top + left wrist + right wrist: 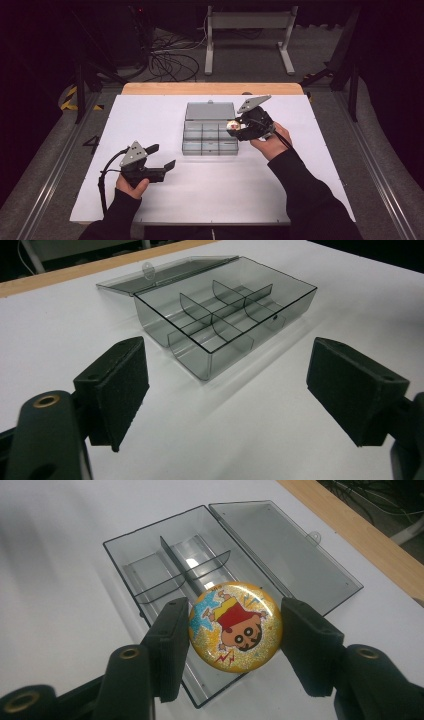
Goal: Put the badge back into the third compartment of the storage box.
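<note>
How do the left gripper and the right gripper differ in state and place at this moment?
The left gripper stands open with nothing between its jaws; the right gripper is shut on a round cartoon badge. The left gripper sits on the near left of the table, apart from the open compartment box; the right gripper is at the box's right edge. Both have black jaws and are hand-held.

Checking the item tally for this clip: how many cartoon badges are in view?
1: the round cartoon badge is clamped in the right gripper above the open box. Its compartments look empty.
</note>
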